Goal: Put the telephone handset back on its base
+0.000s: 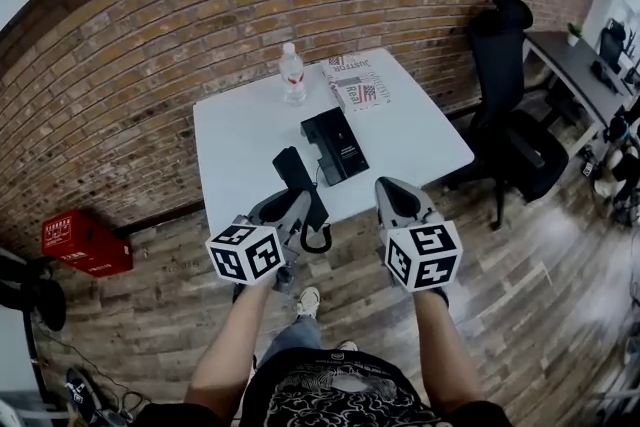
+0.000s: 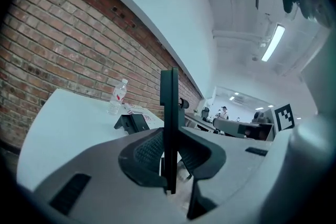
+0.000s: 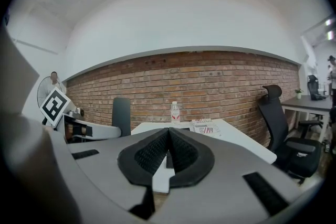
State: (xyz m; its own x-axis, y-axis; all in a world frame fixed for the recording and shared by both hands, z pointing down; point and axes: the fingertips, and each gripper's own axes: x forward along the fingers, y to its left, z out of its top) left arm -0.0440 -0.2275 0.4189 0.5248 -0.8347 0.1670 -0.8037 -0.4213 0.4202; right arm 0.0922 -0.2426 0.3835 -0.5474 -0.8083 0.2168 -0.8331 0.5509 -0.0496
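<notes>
The black telephone base [image 1: 335, 145] lies in the middle of the white table [image 1: 250, 130]. My left gripper [image 1: 298, 203] is shut on the black handset [image 1: 297, 177], which stands upright over the table's near edge, just near-left of the base, with its cord [image 1: 318, 239] looping below. In the left gripper view the handset [image 2: 169, 113] shows edge-on, clamped between the pads of the left gripper [image 2: 169, 136], with the base [image 2: 131, 122] beyond. My right gripper [image 1: 392, 187] hovers at the near edge, right of the handset, its jaws touching with nothing between them, as its own view of the right gripper [image 3: 168, 132] confirms.
A water bottle [image 1: 292, 73] and a magazine [image 1: 358, 83] sit at the table's far side, against the brick wall. A black office chair [image 1: 510, 115] stands right of the table, and a red box [image 1: 85, 243] is on the wooden floor to the left.
</notes>
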